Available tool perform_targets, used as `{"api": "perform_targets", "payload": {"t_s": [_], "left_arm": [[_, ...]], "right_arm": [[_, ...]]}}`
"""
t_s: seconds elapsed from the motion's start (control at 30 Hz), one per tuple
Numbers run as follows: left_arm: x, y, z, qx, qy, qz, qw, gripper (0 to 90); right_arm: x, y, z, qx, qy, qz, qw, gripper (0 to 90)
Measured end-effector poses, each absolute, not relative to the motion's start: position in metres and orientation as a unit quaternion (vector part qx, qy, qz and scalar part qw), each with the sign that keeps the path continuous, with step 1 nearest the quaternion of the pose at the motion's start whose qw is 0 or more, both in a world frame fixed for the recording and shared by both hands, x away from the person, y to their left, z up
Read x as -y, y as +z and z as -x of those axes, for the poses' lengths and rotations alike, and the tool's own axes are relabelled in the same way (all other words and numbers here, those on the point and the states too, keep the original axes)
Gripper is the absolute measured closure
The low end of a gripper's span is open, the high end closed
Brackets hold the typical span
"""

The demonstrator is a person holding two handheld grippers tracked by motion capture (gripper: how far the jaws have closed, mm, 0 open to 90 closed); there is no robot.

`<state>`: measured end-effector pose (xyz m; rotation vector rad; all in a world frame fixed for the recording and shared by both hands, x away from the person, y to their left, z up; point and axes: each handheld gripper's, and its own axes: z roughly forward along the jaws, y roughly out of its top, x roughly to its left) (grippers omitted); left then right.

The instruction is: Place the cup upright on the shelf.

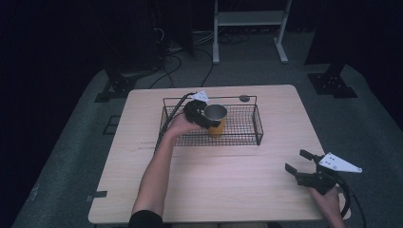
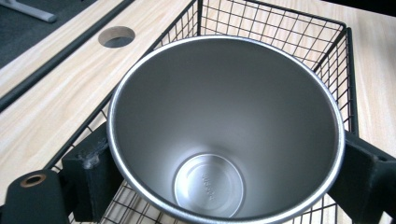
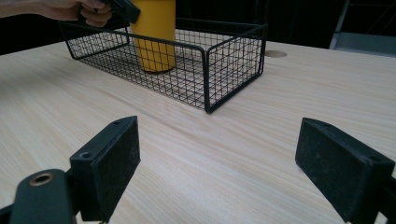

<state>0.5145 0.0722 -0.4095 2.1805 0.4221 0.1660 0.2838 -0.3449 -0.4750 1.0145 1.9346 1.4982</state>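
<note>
A cup, yellow outside (image 1: 216, 127) and bare steel inside (image 2: 224, 126), stands upright in a black wire basket (image 1: 258, 126) at the back middle of the wooden table. My left gripper (image 1: 209, 118) is shut on the cup near its rim, one black pad on each side (image 2: 88, 170). In the right gripper view the cup (image 3: 154, 32) rests on the basket floor (image 3: 229, 65), with a hand and the left gripper (image 3: 123, 9) at its top. My right gripper (image 1: 294, 160) is open above the table's front right, its jaws (image 3: 217, 168) wide apart around nothing.
A round cable hole (image 1: 244, 98) sits in the table just behind the basket. The basket's right half holds nothing. Bare wood (image 1: 223, 180) stretches between basket and front edge. A white frame (image 1: 249, 19) and cables stand on the floor beyond.
</note>
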Motion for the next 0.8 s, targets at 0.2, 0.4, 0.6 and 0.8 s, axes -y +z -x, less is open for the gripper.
{"api": "perform_targets", "payload": {"t_s": [0.2, 0.4, 0.6, 0.8], "left_arm": [[-0.0715, -0.4094, -0.5138, -0.168, 0.073, -0.880, 0.439, 7.3], [-0.0703, -0.4099, -0.5136, -0.166, 0.077, -0.880, 0.438, 5.1], [-0.0704, -0.4098, -0.5135, -0.167, 0.082, -0.879, 0.439, 3.2], [-0.0708, -0.4066, -0.5118, -0.164, 0.086, -0.876, 0.446, 2.2]], "right_arm": [[0.3446, -0.4750, -0.2836, -0.710, 0.547, -0.370, 0.244, 12.8], [0.3447, -0.4752, -0.2834, -0.712, 0.548, -0.366, 0.242, 12.8], [0.3453, -0.4753, -0.2835, -0.712, 0.549, -0.365, 0.241, 12.7], [0.3453, -0.4753, -0.2836, -0.713, 0.549, -0.364, 0.241, 12.6]]}}
